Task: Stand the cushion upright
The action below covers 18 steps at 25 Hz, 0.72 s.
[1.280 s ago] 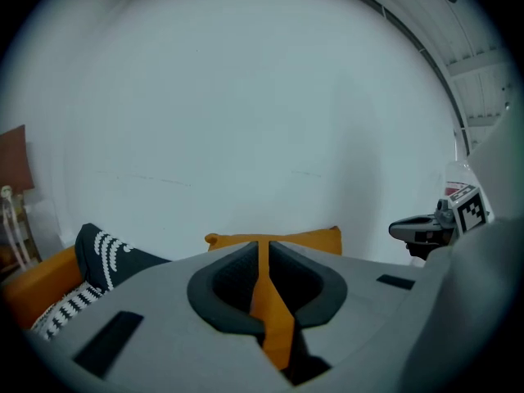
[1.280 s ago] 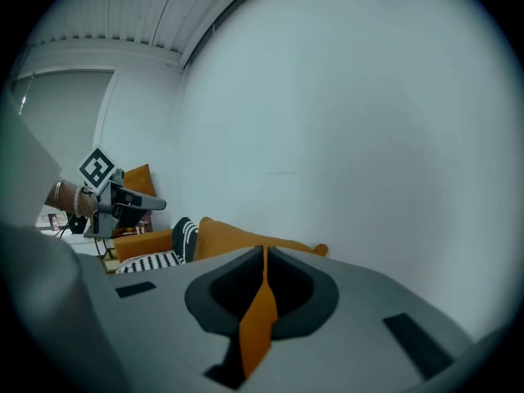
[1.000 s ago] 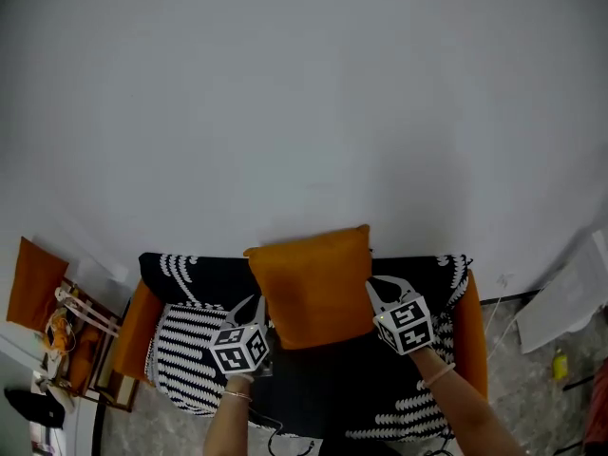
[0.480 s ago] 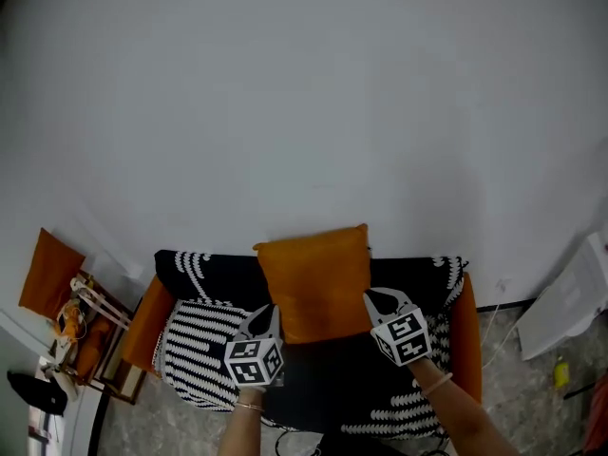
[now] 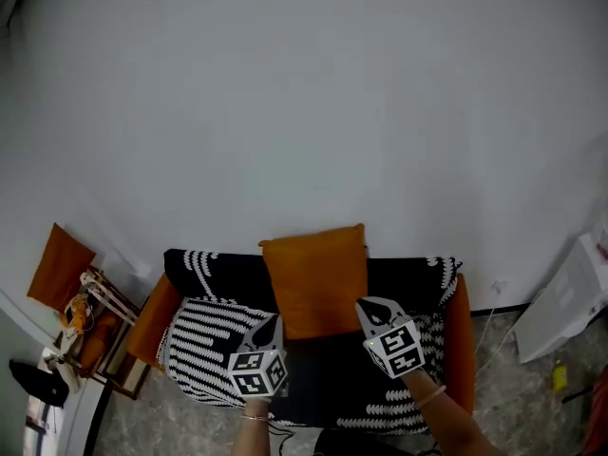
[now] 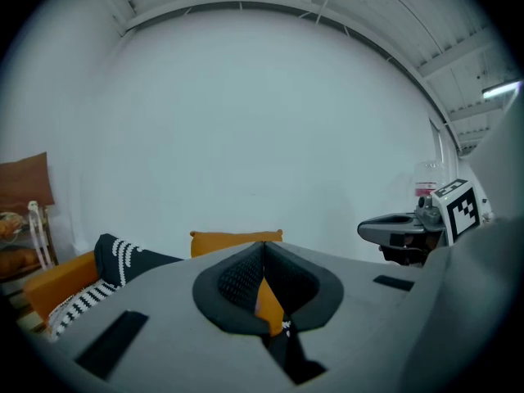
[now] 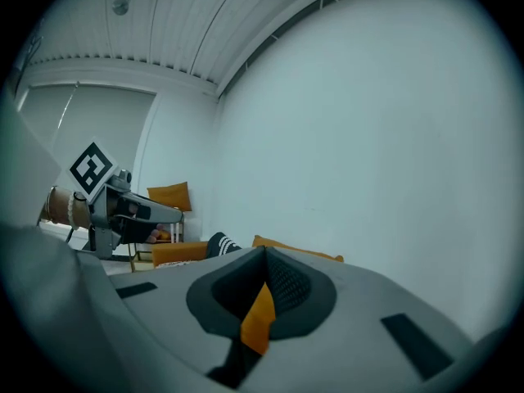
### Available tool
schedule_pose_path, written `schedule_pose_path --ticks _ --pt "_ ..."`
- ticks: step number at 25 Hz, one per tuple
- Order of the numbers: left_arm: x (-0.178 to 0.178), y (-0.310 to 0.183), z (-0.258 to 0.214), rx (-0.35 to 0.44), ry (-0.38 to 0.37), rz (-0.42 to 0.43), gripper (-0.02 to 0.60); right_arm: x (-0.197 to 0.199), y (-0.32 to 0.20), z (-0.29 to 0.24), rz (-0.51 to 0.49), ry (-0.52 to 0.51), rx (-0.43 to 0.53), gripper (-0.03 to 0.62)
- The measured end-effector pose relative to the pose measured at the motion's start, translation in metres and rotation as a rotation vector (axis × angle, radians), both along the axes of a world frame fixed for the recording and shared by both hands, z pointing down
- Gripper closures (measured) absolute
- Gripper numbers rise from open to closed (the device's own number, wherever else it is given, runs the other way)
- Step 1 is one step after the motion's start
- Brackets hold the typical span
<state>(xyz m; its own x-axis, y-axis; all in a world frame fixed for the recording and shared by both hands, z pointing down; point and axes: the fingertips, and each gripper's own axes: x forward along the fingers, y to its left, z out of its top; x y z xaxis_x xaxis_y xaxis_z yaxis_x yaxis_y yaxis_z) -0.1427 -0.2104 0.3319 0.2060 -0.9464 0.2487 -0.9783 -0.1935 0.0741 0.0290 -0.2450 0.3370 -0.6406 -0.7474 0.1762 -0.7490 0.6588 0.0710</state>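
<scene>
The orange cushion (image 5: 315,278) stands upright on the sofa (image 5: 204,340), leaning against the sofa's back by the white wall. It also shows in the left gripper view as the cushion (image 6: 236,240), and in the right gripper view as the cushion (image 7: 295,250). My left gripper (image 5: 273,322) hangs in front of the cushion's lower left corner, apart from it. Its jaws are closing and meet at the tips, with nothing between them. My right gripper (image 5: 365,305) is off the lower right corner, shut and empty. Orange seen through each jaw gap is the cushion beyond.
The sofa has a black-and-white patterned cover and orange arms (image 5: 152,313). A wooden rack (image 5: 95,304) with a second orange cushion (image 5: 61,264) stands at the left. A white board (image 5: 568,294) leans at the right, and a small yellow thing (image 5: 558,376) lies on the grey floor.
Both grippers have drawn back from the cushion's sides toward me and let go of it. The cushion stays upright against the sofa's back.
</scene>
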Motion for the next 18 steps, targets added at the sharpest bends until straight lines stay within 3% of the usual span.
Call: schedule_pose_path --ticks 18 --pt "0.017 0.102 -0.049 0.073 -0.012 -0.018 0.562 -0.001 0.092 -0.053 -0.002 -0.056 0.066 0.586"
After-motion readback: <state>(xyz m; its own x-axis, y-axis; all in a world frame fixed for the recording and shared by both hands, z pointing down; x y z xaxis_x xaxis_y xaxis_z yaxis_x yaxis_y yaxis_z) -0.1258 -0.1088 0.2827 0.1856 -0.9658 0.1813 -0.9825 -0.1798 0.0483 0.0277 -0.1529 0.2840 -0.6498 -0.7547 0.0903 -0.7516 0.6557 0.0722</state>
